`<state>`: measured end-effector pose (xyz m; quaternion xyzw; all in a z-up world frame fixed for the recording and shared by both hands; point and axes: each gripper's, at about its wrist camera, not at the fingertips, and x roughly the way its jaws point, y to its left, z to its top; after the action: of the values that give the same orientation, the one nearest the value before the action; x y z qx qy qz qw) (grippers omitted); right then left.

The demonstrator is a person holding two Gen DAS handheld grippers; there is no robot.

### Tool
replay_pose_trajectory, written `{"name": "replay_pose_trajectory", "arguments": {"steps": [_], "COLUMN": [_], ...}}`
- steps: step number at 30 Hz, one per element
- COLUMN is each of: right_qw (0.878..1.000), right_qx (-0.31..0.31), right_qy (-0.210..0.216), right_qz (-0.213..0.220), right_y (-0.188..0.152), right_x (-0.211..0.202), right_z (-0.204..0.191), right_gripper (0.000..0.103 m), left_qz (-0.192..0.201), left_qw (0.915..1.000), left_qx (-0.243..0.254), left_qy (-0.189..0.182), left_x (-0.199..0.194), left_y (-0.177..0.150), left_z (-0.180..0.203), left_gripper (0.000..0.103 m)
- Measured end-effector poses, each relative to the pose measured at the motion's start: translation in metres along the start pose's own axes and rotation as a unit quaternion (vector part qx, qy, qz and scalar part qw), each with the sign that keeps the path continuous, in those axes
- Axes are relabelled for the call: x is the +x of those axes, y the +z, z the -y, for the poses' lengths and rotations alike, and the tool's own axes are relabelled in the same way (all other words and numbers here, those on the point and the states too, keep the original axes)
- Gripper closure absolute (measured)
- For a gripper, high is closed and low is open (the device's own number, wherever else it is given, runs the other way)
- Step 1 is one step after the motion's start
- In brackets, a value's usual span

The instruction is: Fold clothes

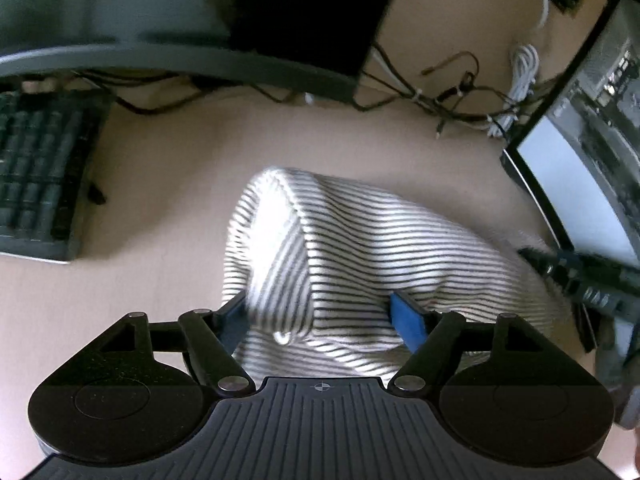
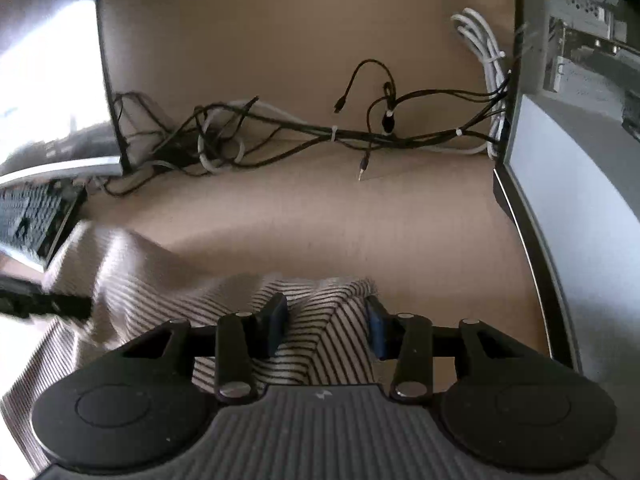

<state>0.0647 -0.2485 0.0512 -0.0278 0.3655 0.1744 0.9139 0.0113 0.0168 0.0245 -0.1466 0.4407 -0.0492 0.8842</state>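
A black-and-white striped garment lies bunched in a raised hump on the beige tabletop, between a keyboard on one side and a monitor on the other; the left gripper has its blue-padded fingers spread wide with folds of the cloth lying between them, though whether they pinch it cannot be told; the right gripper stands partly open with a ridge of the same striped cloth between its fingers, one pad touching the fabric, a firm hold not evident; in the left wrist view the right gripper enters blurred at the far edge of the garment; a tangle of black and white cables runs along the back of the tabletop beneath a second screen.
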Motion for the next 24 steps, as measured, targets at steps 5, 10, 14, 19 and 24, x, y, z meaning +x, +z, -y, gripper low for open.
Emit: {"name": "replay_pose_trajectory", "arguments": {"steps": [5,10,14,19,24], "right_qw": [1.000,1.000,1.000,0.999,0.995], "right_qx": [0.001,-0.010,-0.013,-0.031,-0.060], "right_qy": [-0.007,-0.017,-0.017,-0.024,-0.008], "right_qz": [0.008,0.012,0.015,0.024,0.073], "right_y": [-0.008,-0.007,-0.007,-0.002,0.017], "right_x": [-0.003,-0.004,-0.007,-0.014,-0.038], "right_z": [-0.004,-0.008,-0.006,-0.008,-0.027], "right_gripper": [0.059,0.058,0.056,0.055,0.055], "left_qz": [0.075,0.055,-0.014,-0.013,-0.007], "left_qw": [0.9966,0.9947,0.9971,0.9965,0.9963], "left_qx": [0.023,0.058,0.045,0.056,0.052], "left_qy": [-0.025,-0.065,-0.059,-0.062,-0.068], "left_x": [-0.048,-0.025,0.019,0.023,0.023], "left_y": [0.027,0.034,0.011,0.005,0.001], "left_z": [0.015,0.044,0.037,0.031,0.026], "left_gripper": [0.023,0.019,0.019,0.019,0.018]}}
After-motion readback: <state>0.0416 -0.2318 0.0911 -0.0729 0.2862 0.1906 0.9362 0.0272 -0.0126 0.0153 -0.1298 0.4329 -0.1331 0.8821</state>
